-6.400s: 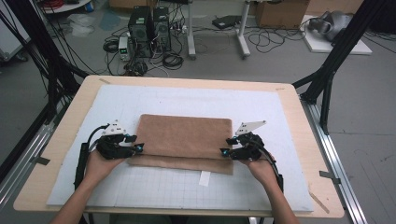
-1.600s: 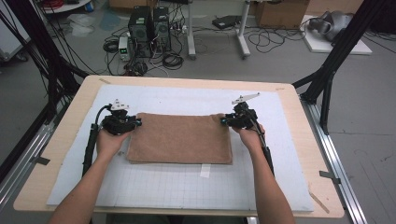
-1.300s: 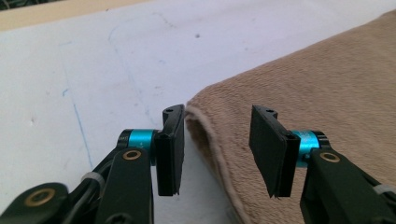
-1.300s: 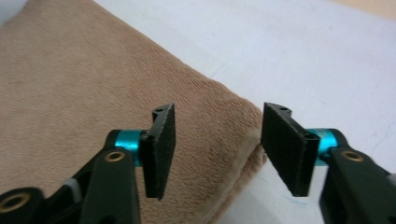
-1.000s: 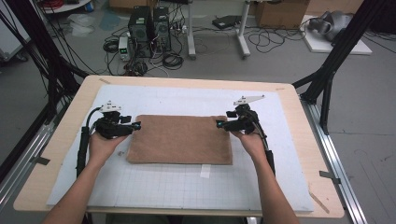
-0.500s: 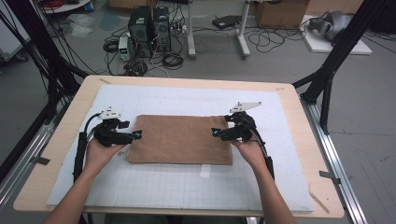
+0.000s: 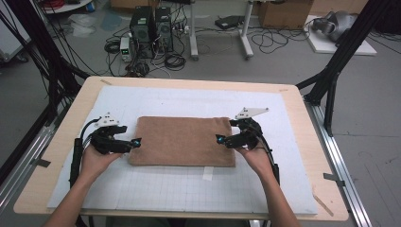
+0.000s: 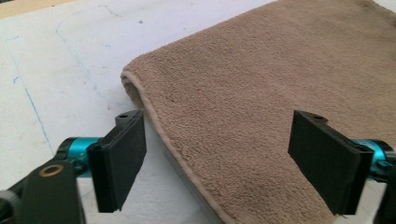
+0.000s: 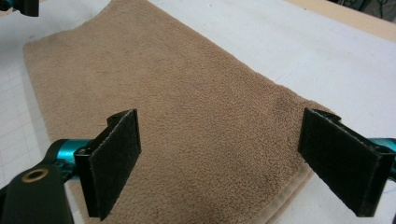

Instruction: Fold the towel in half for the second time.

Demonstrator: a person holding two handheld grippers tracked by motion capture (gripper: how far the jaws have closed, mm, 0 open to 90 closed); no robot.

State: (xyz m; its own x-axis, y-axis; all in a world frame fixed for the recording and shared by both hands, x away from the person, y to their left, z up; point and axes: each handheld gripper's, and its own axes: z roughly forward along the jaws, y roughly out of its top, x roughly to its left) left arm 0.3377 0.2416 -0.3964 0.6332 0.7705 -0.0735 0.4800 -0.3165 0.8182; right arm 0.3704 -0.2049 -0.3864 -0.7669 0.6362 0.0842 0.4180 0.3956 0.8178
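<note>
Two tools open, folded brown towel, no legible txt

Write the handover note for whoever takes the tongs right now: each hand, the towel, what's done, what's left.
Left tongs: open, jaws just opened, nothing gripped, at the towel's left edge.
Right tongs: open, jaws just opened, nothing gripped, at the right edge.
Brown towel: lies flat, folded in layers, on the white mat, mid-table.
Done: fold laid down and released.
Left: probably another fold, or back both hands away; judge for yourself.
</note>
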